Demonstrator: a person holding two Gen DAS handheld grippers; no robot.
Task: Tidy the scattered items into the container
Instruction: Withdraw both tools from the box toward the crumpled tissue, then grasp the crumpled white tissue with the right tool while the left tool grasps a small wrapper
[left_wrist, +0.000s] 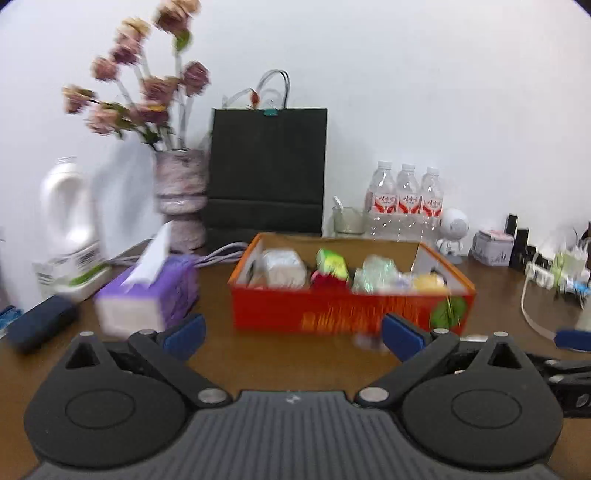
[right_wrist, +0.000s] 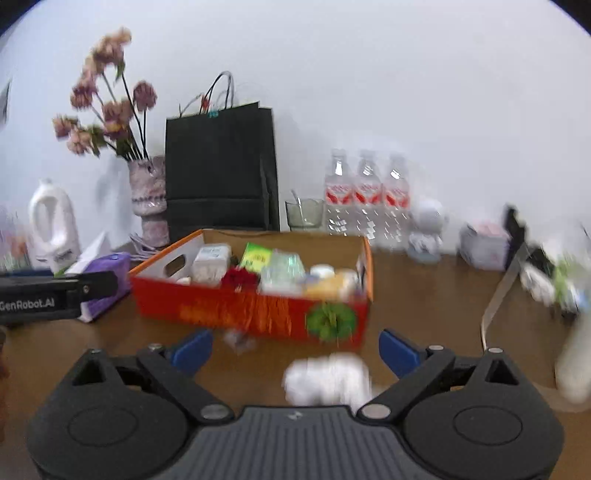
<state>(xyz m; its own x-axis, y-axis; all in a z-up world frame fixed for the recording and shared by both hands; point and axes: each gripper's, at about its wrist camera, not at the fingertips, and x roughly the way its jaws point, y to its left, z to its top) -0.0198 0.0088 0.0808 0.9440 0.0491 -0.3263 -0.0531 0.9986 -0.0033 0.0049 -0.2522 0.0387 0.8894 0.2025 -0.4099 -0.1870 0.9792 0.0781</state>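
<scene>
The right gripper (right_wrist: 295, 349) was seen with its blue-padded jaws spread wide and nothing held. Just beyond them, at about one o'clock and close in, a blurred white crumpled item (right_wrist: 327, 376) lay on the brown wooden counter (right_wrist: 443, 295); its long axis could not be told. A smaller pale scrap (right_wrist: 238, 339) lay at eleven o'clock, against the front wall of the red-and-orange cardboard box (right_wrist: 221, 306), which stood at twelve o'clock and was already filled with packets. The left gripper (left_wrist: 291, 334) was likewise wide open and empty, with the same box (left_wrist: 332, 310) at twelve o'clock. The white item was judged nearer the right gripper, so the next pick probably fell to it.
</scene>
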